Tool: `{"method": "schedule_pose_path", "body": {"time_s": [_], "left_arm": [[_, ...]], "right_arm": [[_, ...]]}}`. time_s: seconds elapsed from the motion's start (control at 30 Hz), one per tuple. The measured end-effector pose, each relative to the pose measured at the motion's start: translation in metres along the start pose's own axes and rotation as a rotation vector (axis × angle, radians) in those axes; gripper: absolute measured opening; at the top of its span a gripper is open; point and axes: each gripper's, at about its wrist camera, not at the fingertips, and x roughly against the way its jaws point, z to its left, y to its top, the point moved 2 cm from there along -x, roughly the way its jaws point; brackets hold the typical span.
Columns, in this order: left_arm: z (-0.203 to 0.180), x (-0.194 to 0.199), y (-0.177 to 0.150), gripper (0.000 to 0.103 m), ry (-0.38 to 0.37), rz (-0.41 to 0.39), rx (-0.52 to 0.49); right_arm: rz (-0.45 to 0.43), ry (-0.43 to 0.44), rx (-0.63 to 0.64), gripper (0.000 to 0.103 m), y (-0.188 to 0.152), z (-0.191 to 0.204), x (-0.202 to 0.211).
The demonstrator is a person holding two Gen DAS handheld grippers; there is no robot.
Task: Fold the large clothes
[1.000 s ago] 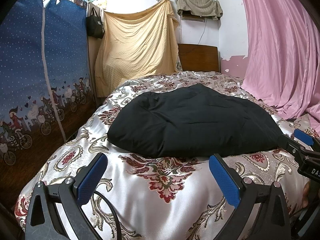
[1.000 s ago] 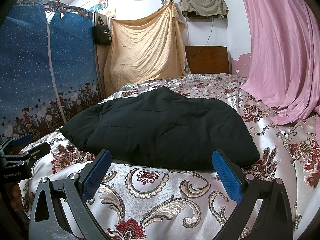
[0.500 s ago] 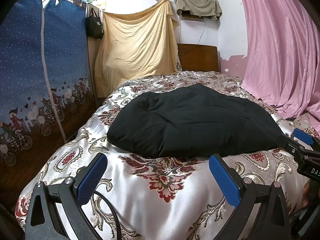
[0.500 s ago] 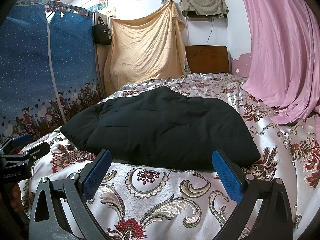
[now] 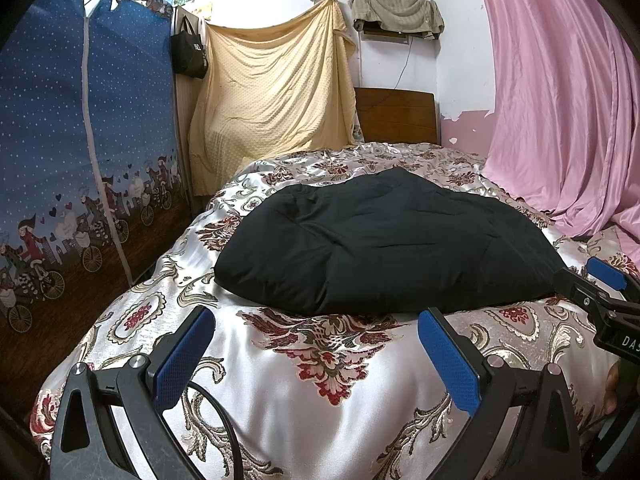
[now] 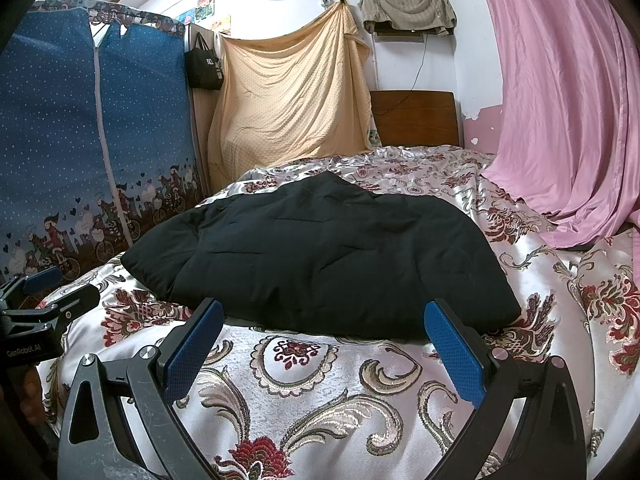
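A large black padded garment (image 5: 380,248) lies folded in a thick bundle on the floral satin bedspread (image 5: 320,360); it also shows in the right wrist view (image 6: 320,256). My left gripper (image 5: 316,356) is open and empty, hovering over the bedspread just short of the garment's near edge. My right gripper (image 6: 324,348) is open and empty, its fingertips close to the garment's near edge. The right gripper shows at the right edge of the left wrist view (image 5: 600,292), and the left gripper at the left edge of the right wrist view (image 6: 44,300).
A blue fabric wardrobe (image 5: 80,160) stands left of the bed. A yellow sheet (image 5: 272,108) hangs at the back beside a wooden headboard (image 5: 396,116). A pink curtain (image 5: 560,100) drapes onto the bed at right.
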Motion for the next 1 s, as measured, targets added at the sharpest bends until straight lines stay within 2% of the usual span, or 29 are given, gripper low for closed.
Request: {"method": "schedule_pose_path", "body": {"time_s": [0.77,0.83,1.0], "left_arm": [[0.000,0.000,0.000,0.103,-0.014,0.012,-0.006],[0.000,0.004,0.000,0.103,0.025,-0.014,-0.017],[-0.002,0.011,0.001,0.103,0.032,-0.062,-0.064]], "right_arm": [[0.001,0.000,-0.001,0.099,-0.002,0.001,0.001],[0.002,0.000,0.000,0.099,-0.002,0.001,0.001],[0.002,0.000,0.000,0.099,-0.003,0.001,0.001]]}}
